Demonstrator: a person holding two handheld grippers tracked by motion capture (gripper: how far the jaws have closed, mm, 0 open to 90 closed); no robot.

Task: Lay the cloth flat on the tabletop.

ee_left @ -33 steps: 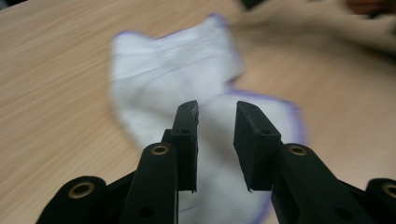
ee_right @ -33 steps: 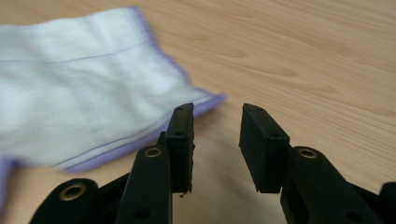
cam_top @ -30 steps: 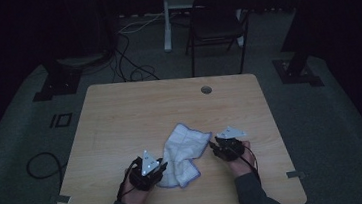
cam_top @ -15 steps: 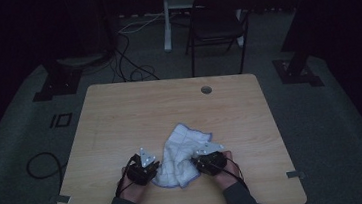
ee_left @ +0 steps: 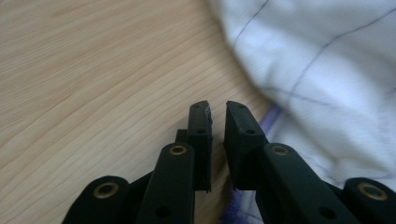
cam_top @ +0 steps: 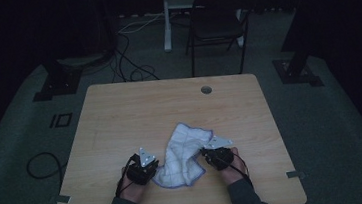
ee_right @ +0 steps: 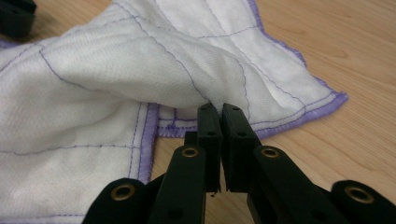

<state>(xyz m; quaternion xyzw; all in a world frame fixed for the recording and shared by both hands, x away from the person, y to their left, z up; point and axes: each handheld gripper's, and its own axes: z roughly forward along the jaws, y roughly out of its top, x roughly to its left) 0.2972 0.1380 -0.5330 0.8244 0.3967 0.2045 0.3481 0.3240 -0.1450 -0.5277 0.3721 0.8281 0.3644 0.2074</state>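
Two grippers at cloth [cam_top: 181,154]: right gripper [ee_right: 220,108] just clamped on fold, left gripper [ee_left: 217,106] closing, nothing gripped. Folding barely begun.

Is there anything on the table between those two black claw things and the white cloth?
Nothing visible does. The right gripper is pinched on a fold of the cloth, and the left gripper sits right beside its purple edge.

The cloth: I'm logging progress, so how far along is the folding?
Done: one loose fold; the cloth lies rumpled, doubled over. In hand: the right gripper is pinched shut on a raised fold; the left gripper, jaws just closing, sits at the purple hem with nothing visibly pinched. Left: flattening and squaring.
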